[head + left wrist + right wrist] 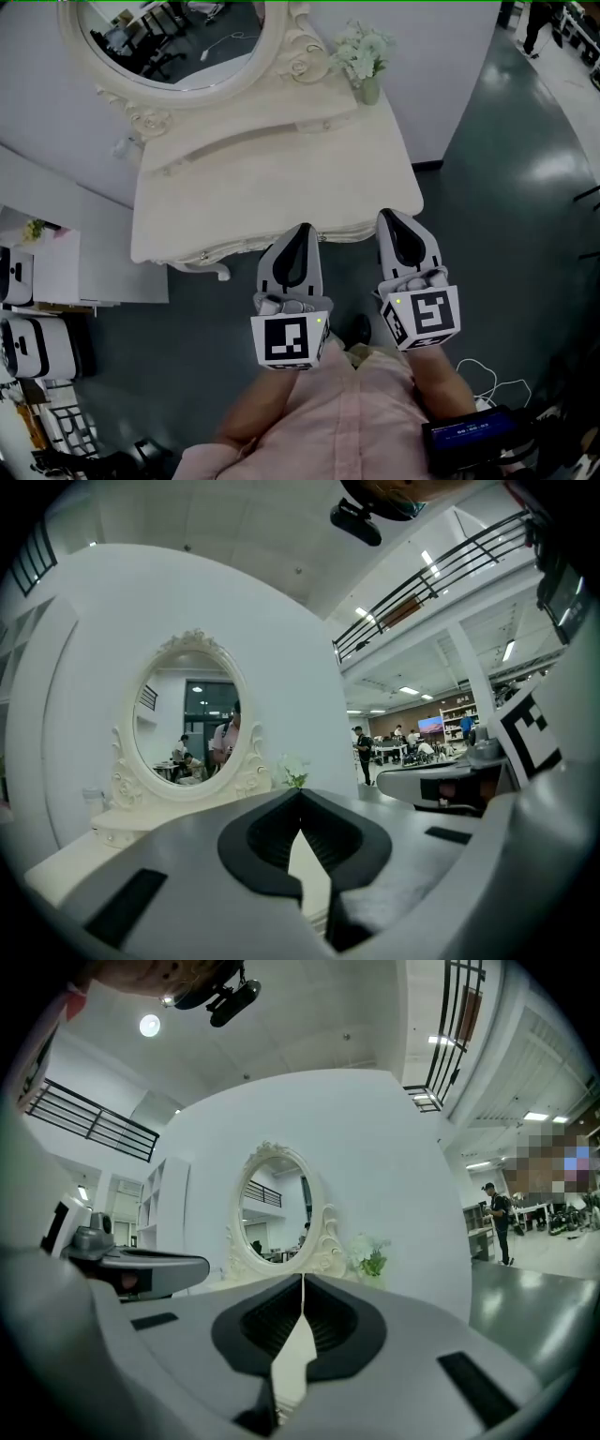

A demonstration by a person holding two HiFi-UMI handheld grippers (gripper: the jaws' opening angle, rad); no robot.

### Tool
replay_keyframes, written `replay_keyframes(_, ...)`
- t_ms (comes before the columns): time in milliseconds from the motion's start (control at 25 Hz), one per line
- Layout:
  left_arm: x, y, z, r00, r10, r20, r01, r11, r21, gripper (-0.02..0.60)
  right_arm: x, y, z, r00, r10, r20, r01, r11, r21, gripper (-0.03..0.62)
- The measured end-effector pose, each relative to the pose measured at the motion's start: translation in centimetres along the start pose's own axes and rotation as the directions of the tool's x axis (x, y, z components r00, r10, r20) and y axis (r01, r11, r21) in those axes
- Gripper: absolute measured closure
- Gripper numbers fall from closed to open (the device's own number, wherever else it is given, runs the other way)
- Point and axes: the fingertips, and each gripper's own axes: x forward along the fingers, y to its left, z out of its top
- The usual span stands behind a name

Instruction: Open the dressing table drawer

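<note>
Ahead, cream carved dressing table (281,178), oval mirror (173,33).

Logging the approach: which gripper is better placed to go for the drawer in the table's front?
Left, probably: the left gripper points at the middle of the table's front edge; the right gripper is near its corner. Both jaws shut; drawer hidden.

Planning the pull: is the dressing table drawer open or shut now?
Apparently shut: in the head view nothing juts out past the front edge of the dressing table. The drawer front itself is hidden beneath the top.
</note>
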Motion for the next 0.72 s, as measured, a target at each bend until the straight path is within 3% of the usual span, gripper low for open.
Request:
replay_keyframes(280,2.3,2.9,-1.7,0.999,0.030,-0.026,-0.031,0.999,-0.020,0.560,4.0,0.6,-1.4,0.999,0.039,-0.033,-0.039,0.999,-0.010,0.574)
replay_keyframes(720,9.3,9.5,-3.7,0.999,0.014,-0.052,-0.018,0.997,-0.077,0.560,13.0,-0.1,-3.4,0.995,0.003,-0.100,-0.003,1.000,-0.007,0.574)
